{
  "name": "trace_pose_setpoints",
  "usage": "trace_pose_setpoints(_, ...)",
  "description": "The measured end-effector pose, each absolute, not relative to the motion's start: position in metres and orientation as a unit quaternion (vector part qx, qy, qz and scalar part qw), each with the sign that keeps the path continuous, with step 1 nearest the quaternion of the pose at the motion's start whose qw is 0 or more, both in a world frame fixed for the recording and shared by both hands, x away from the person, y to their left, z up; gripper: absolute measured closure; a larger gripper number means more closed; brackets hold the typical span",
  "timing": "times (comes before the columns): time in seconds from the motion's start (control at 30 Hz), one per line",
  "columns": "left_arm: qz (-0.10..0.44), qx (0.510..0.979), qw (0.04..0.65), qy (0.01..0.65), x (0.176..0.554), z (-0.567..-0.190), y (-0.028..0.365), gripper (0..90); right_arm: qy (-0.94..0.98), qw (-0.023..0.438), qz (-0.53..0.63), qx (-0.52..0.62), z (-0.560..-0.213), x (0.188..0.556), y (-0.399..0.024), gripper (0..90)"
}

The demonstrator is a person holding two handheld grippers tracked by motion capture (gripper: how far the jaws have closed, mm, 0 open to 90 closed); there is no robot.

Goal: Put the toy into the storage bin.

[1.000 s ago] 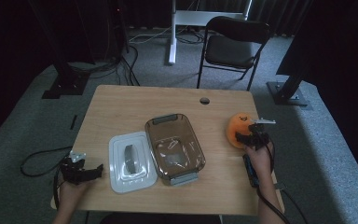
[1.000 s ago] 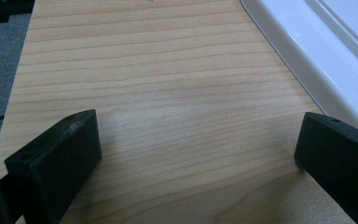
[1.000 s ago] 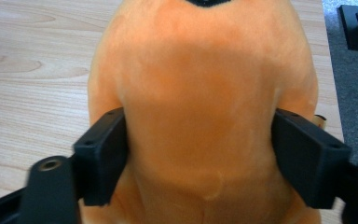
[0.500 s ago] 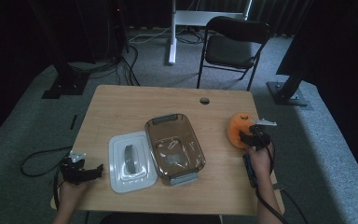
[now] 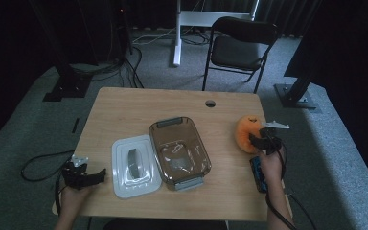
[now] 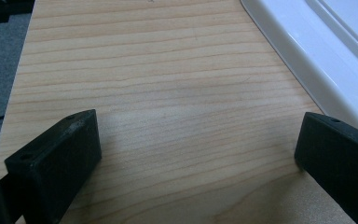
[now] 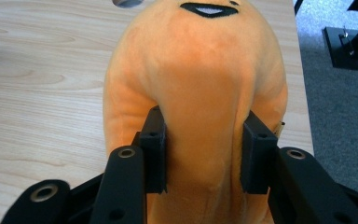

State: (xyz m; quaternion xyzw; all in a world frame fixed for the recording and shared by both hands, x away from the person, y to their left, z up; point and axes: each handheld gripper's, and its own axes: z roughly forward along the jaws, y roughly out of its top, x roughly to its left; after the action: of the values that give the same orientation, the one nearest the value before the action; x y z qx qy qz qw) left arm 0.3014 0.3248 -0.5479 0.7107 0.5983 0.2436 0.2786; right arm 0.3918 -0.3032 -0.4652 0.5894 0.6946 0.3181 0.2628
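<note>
Orange plush toy (image 5: 247,132) sits near the right edge of the wooden table (image 5: 139,108) in the high view, and we see the right gripper (image 5: 258,140) at its near side, held by the person's right hand (image 5: 270,165). We note a clear brown container (image 5: 179,151) at the middle of the table, with a white lid (image 5: 133,165) lying flat just beside it on the left. The left gripper (image 5: 92,175) rests at the near left corner, close to the lid's left edge, in the left hand (image 5: 72,194). A folding chair (image 5: 240,48) stands on the carpet beyond the table.

Left gripper view: we see both black jaws standing wide apart over bare table wood (image 6: 168,116), nothing between them. The white lid's rim (image 6: 303,60) runs along the upper right, just beside the right-hand jaw.

Right gripper view: we record the plush toy (image 7: 200,79) caught between the two pads (image 7: 154,149); the fabric bulges in a ridge where they press in from either side. The jaws have just been closing, and they now pinch the toy's near end. The toy's stitched mouth faces away at the top, and table wood (image 7: 42,70) lies to its left.
</note>
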Motion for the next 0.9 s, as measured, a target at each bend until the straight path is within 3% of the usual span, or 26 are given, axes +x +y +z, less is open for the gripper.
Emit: trace_pose_setpoints(0.9, 0.244, 0.711, 0.279, 0.598, 0.301, -0.548, 0.325, 0.7, 0.704, 0.275, 0.338, 0.561, -0.423, 0.369, -0.283, 60.1)
